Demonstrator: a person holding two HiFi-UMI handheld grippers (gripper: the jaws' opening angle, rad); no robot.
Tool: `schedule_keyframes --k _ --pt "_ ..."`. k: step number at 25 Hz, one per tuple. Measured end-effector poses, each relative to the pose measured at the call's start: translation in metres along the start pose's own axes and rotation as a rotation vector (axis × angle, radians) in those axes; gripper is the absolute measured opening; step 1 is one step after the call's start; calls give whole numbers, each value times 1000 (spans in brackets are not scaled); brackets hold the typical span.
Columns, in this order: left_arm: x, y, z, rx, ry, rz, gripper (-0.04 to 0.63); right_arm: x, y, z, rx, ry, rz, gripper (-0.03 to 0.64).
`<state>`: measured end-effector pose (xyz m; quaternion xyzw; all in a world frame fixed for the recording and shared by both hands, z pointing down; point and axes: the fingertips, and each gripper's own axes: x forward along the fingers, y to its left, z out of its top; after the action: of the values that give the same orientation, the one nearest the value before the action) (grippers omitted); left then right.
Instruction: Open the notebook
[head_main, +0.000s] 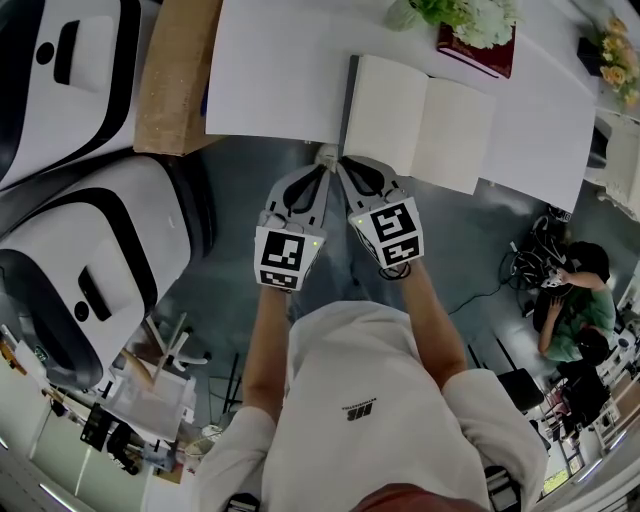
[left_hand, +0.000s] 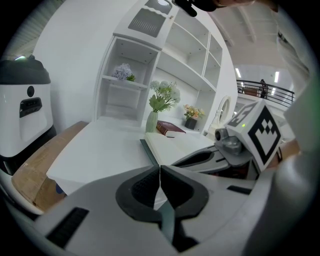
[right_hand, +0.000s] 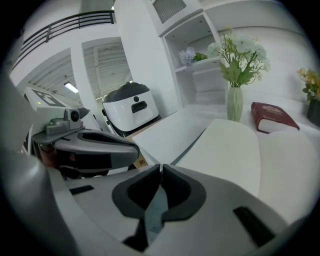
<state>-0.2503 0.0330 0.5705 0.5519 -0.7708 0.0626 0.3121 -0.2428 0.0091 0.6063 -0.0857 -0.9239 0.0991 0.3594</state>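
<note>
On the white table (head_main: 270, 80) we see the notebook (head_main: 420, 120) already lying open at the front edge. Our left gripper (left_hand: 160, 175) and right gripper (right_hand: 161, 172) hang just off that edge, jaws pressed together on nothing. A careless nudge from either tip could slide the notebook off, or flip a page back.

No word or number can be read: the square markers (head_main: 281, 257) on the cubes of the left gripper (head_main: 325, 165) and right gripper (head_main: 344, 166) are mere patterns, the dark mark (head_main: 359, 409) on the shirt (head_main: 390, 360) behind them is too small, and the red book (head_main: 477, 55) beyond the right gripper bears only blurred gilt print.
</note>
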Motion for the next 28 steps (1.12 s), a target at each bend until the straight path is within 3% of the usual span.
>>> schedule_keyframes --k 15,28 --pt "-6 5 -6 0 -2 14 0 6 2 -3 9 -22 -2 5" --pt "-17 -8 9 24 -39 15 0 -26 14 17 -33 -97 -6 6"
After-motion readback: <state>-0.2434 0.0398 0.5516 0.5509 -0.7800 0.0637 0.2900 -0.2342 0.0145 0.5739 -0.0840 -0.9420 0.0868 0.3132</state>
